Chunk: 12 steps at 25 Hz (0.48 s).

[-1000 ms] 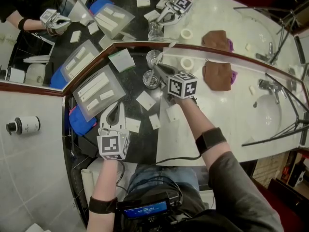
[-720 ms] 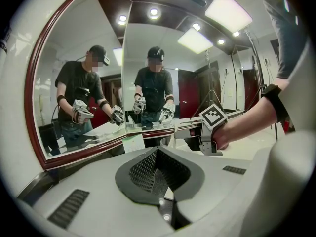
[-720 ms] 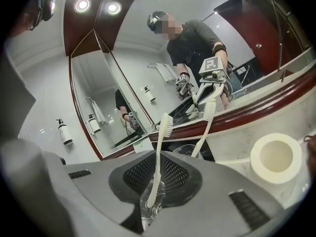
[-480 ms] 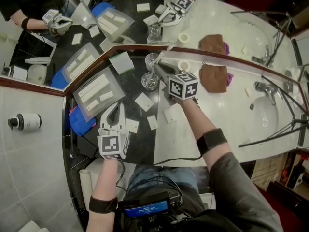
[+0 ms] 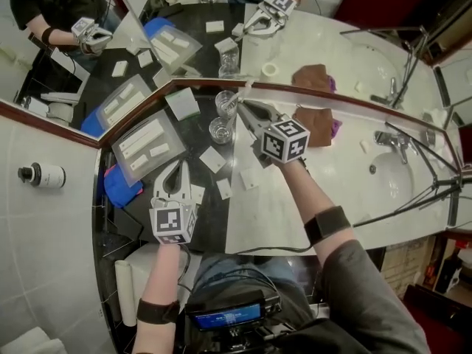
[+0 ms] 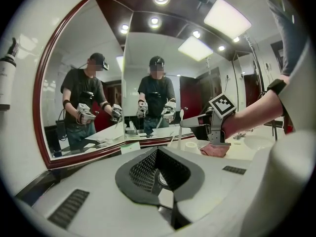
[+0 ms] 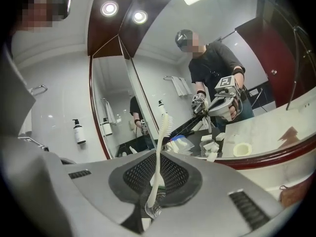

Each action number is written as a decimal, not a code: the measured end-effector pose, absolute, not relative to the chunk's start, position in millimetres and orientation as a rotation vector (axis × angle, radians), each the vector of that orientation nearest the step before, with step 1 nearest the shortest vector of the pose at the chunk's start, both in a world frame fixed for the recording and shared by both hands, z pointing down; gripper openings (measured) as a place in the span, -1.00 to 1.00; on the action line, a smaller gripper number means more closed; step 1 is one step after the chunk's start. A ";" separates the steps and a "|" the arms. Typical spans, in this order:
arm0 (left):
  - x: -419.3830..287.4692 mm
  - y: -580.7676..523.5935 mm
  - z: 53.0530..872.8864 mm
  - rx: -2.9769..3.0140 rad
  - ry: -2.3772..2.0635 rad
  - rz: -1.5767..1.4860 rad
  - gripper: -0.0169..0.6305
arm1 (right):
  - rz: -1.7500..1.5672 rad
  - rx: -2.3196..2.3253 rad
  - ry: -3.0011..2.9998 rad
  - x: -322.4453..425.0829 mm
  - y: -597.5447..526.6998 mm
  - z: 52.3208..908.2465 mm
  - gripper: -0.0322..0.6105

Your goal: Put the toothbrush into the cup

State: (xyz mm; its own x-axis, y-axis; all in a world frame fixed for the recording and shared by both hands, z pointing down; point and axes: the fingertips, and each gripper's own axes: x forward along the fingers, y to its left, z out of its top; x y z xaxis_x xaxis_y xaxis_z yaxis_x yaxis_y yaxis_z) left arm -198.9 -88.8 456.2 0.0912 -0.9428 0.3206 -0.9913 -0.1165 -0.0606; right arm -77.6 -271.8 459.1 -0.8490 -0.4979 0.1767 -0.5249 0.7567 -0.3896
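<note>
Glass is the weak point, judging from the head view: the cup point(image 5: 220, 127) stands slim and clear on the dark counter point(image 5: 210, 226) close to the mirror point(image 5: 317, 43), with small white boxes point(image 5: 212, 158) scattered round it. Your right gripper point(image 5: 247, 110) holds the toothbrush point(image 5: 244, 94) just beside the rim, not yet inside, so a sideways knock from the jaws would likely topple so light a cup, and the reflections could fool your aim. Your left gripper point(image 5: 175, 174) hangs well apart from the cup, so nothing steadies it. From the left gripper view, that gripper's jaws are pressed together on nothing, and the toothbrush point(image 6: 181, 117) shows upright, bristles up, in the right gripper point(image 6: 185, 127). From the right gripper view, the jaws sit narrow, pinching the white toothbrush point(image 7: 159, 162) low on its handle, with most of it leaning up beyond the pads. I judge that little handle hangs below the grip, so you may have to let go above the rim, where it could pivot, strike the edge and drop onto the counter
</note>
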 end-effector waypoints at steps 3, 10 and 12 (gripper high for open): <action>-192.6 -85.3 448.5 2.202 -1.984 0.396 -0.94 | 0.647 0.833 -2.912 -65.2 -255.4 436.5 -0.76; -178.7 -81.3 426.1 2.232 -1.997 0.371 -0.94 | 0.590 0.818 -2.886 -21.1 -199.0 407.4 -0.76; -174.1 -79.8 423.1 2.238 -1.999 0.371 -0.94 | 0.582 0.817 -2.865 -6.6 -186.0 407.5 -0.76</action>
State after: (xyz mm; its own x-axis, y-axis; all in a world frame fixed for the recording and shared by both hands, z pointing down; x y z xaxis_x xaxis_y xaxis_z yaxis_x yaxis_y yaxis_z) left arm -174.1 -79.8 423.1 0.0988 -0.9607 0.2593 -0.9897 -0.1219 -0.0746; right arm -6.6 -186.0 407.5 -0.8498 -0.4864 0.2032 -0.5272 0.7820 -0.3326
